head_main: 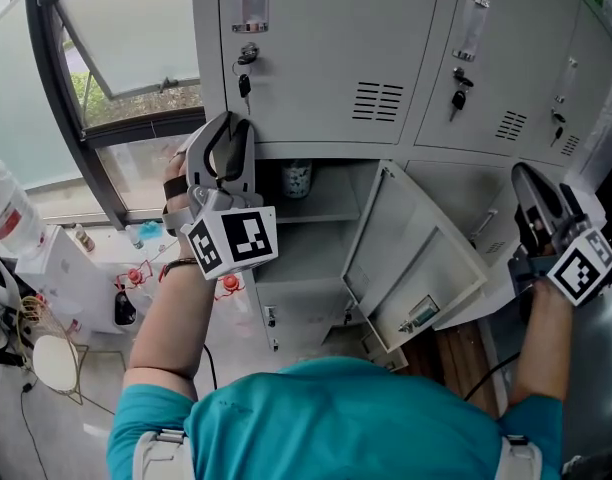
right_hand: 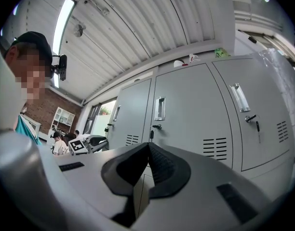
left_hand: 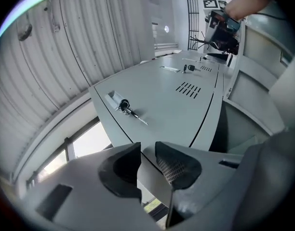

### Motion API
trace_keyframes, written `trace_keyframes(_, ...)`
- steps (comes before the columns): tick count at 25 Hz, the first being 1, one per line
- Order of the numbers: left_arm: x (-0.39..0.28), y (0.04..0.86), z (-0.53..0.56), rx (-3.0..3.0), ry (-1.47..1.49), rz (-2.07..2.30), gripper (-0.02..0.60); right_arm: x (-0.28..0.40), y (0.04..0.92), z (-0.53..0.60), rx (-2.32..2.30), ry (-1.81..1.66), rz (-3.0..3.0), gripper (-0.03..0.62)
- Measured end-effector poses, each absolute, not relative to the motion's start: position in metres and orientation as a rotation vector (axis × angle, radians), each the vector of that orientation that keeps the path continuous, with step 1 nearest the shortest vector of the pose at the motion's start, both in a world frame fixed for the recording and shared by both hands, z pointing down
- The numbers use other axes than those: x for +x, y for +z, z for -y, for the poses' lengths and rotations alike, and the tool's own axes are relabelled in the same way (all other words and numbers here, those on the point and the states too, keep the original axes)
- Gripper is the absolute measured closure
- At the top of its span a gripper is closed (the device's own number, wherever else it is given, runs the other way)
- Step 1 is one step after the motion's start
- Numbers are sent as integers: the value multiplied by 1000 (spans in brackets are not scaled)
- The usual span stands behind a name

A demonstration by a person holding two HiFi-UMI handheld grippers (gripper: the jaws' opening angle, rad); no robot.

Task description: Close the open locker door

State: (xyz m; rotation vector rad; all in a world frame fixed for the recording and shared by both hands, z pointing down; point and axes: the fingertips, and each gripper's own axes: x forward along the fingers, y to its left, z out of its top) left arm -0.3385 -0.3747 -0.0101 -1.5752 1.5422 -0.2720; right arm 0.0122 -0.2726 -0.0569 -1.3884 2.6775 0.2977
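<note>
The grey locker door (head_main: 414, 260) in the lower row hangs swung open toward me, and its compartment (head_main: 311, 218) shows a shelf. My left gripper (head_main: 236, 125) is raised at the bottom edge of the upper left locker, left of the open door. Its jaws (left_hand: 147, 148) stand a narrow gap apart with only the locker's grey face (left_hand: 167, 95) seen through it. My right gripper (head_main: 527, 175) hovers to the right of the open door, apart from it. Its tips (right_hand: 148, 147) meet with nothing between them, and it faces closed upper doors (right_hand: 195, 109).
Keys hang in the upper lockers' locks (head_main: 245, 70) (head_main: 458, 90). A jar (head_main: 297, 178) stands on the open compartment's shelf. A tilted window (head_main: 126, 58) and a cluttered white stand (head_main: 61, 268) are to the left. People sit far off in the right gripper view (right_hand: 57, 141).
</note>
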Motion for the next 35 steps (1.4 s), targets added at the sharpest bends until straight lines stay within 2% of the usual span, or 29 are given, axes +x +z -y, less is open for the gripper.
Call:
trace_keyframes(7, -338, -12, 319, -2187, 116, -1392, 492, 12, -58, 268, -1372, 331, -2679, 595)
trace_keyframes(9, -336, 3, 306, -2433, 209, -1293, 518, 14, -58, 265, -1362, 330, -2674, 595)
trace_keyframes(11, -334, 17, 296, -2633, 276, -1195, 576, 14, -57, 264, -1350, 336, -2683, 595)
trace_keyframes(12, -333, 23, 292, -2701, 292, -1154, 577, 14, -56, 264, -1345, 342, -2690, 595)
trace_keyframes(25, -310, 35, 271, -2699, 271, -1230, 578, 24, -46, 267, -1251, 298, -2720, 595)
trace_keyframes(30, -263, 44, 248, -2714, 235, -1251, 578, 45, -33, 263, -1167, 265, -2744, 595)
trace_keyframes(35, -183, 53, 210, -2666, 179, -1291, 578, 77, -3, 251, -1051, 260, -2825, 595)
